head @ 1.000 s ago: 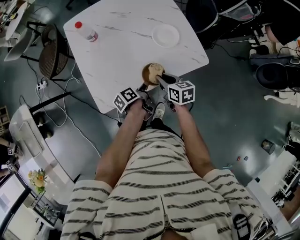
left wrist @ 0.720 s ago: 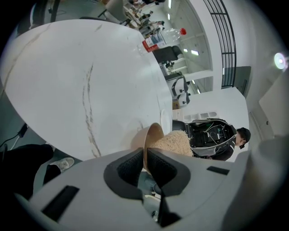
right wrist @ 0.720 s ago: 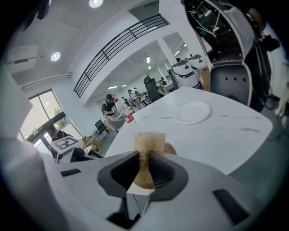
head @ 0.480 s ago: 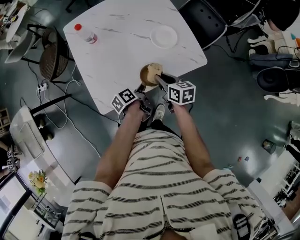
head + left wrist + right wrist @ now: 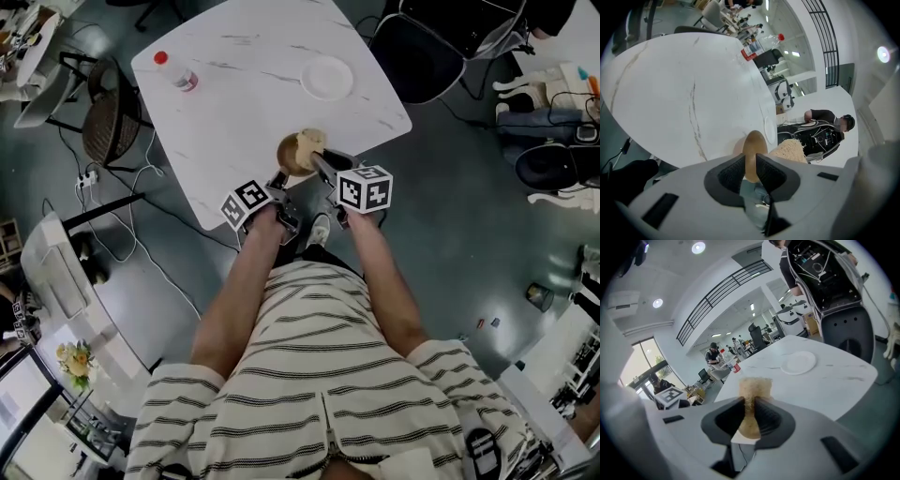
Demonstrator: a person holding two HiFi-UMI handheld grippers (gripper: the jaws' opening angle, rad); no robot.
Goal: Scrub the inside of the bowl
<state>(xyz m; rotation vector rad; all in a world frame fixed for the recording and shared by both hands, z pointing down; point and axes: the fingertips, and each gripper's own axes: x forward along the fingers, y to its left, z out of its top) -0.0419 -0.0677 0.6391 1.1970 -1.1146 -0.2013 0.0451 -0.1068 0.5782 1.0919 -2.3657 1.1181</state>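
A brown wooden bowl (image 5: 292, 155) sits at the near edge of the white marble table (image 5: 244, 94). My left gripper (image 5: 278, 180) is shut on the bowl's near rim; in the left gripper view the rim (image 5: 753, 152) stands edge-on between the jaws of that gripper (image 5: 750, 169). My right gripper (image 5: 320, 159) is shut on a tan fibrous scrub pad (image 5: 311, 141), which rests in the bowl at its right side. The right gripper view shows the pad (image 5: 753, 392) pinched between the jaws of the right gripper (image 5: 751, 411). The pad (image 5: 788, 151) also shows just right of the bowl in the left gripper view.
A white plate (image 5: 327, 77) lies farther back on the table, and a clear bottle with a red cap (image 5: 175, 73) lies at the far left corner. Chairs stand at the left (image 5: 108, 127) and at the back right (image 5: 419, 52). A person (image 5: 827, 126) stands beyond the table.
Both grippers keep their hold. The bowl and grippers have shifted only slightly left in the head view, along with the whole scene.
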